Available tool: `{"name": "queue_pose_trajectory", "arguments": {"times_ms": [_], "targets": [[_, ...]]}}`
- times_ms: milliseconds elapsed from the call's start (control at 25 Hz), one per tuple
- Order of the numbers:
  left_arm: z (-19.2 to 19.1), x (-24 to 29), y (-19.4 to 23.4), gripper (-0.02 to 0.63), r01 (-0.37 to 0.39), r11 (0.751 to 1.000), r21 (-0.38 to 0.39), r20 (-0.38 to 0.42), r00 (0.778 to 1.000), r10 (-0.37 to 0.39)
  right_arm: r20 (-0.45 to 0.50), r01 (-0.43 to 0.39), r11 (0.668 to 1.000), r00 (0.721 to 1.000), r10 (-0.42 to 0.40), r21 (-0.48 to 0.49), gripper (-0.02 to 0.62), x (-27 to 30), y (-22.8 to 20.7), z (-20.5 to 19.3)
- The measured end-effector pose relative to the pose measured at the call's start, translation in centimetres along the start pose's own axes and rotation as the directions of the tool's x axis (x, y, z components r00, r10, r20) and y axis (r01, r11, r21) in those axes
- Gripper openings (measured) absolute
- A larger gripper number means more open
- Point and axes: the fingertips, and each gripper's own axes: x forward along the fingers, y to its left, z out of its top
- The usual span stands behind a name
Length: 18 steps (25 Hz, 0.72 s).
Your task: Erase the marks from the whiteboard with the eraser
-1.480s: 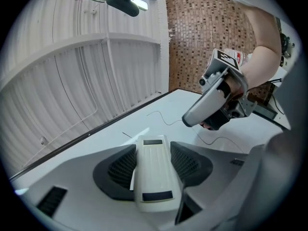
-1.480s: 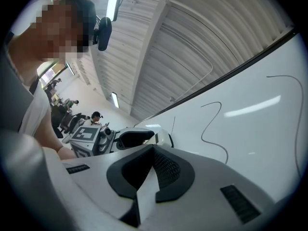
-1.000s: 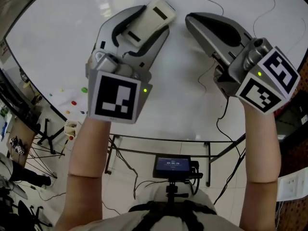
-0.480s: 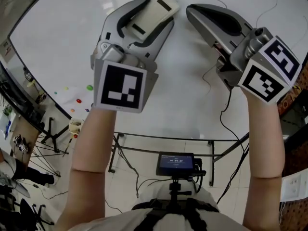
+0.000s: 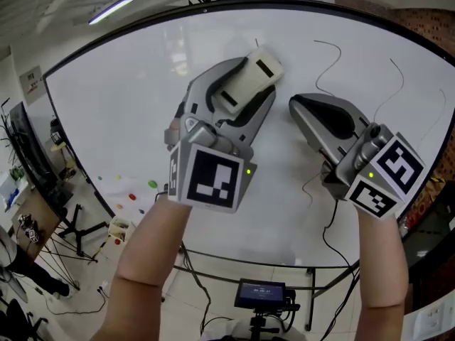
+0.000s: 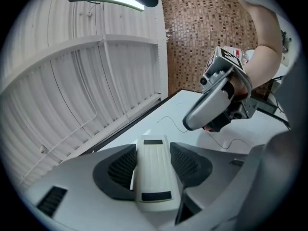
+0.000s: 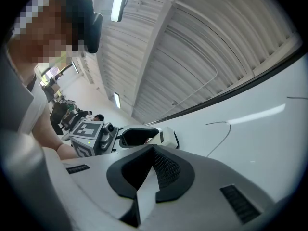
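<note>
**Left tool** [image 5: 249, 91]: held in front of the whiteboard [image 5: 114, 98], its jaws spread wide and clamped on the eraser [image 5: 250, 82], one dark ribbed pad against each long side. In the left gripper view the eraser [image 6: 153, 173] lies lengthwise between the pads of the left tool [image 6: 153, 163].

**Eraser:** a pale, oblong block with a small dark rectangle near each end. Its long axis runs along the line the tool points. In the head view its far end sticks out past the fingertips, up and to the right, toward the board. Whether that end touches the board cannot be told.

**Right tool** [image 5: 304, 111]: just beside the left one, to its right, and also aimed at the board. In the right gripper view the pads of the right tool [image 7: 150, 163] meet, with nothing between them.

**Marks:** thin black curved lines on the right part of the board, above the right tool [image 5: 328, 68] and further right [image 5: 389, 84]. A shorter squiggle [image 5: 310, 187] lies lower down.

**Other details:** small coloured dots [image 5: 152, 184] sit near the board's lower left edge. A small lit screen [image 5: 261, 292] stands below the board.
</note>
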Motion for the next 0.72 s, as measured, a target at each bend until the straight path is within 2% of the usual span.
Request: {"name": "queue_pose_trajectory", "arguments": {"times_ms": [280,400,720], "targets": [[-0.5,-0.8,-2.5,0.238,0.104,0.994,0.034,-0.034,0.994,-0.102,-0.017,0.010,1.000,1.000,-0.010,0.003,0.008,-0.2,-0.9,0.4],[-1.0,-1.1,-3.3,0.237,0.124,0.992,0.019,-0.035,0.992,-0.124,-0.016,0.003,1.000,1.000,-0.003,0.005,0.008,0.1,-0.9,0.2],[-1.7,1.6,0.4,0.245,0.074,0.996,-0.039,0.011,0.997,-0.074,-0.001,0.001,1.000,1.000,-0.001,0.008,0.008,2.4,-2.9,0.1]]}}
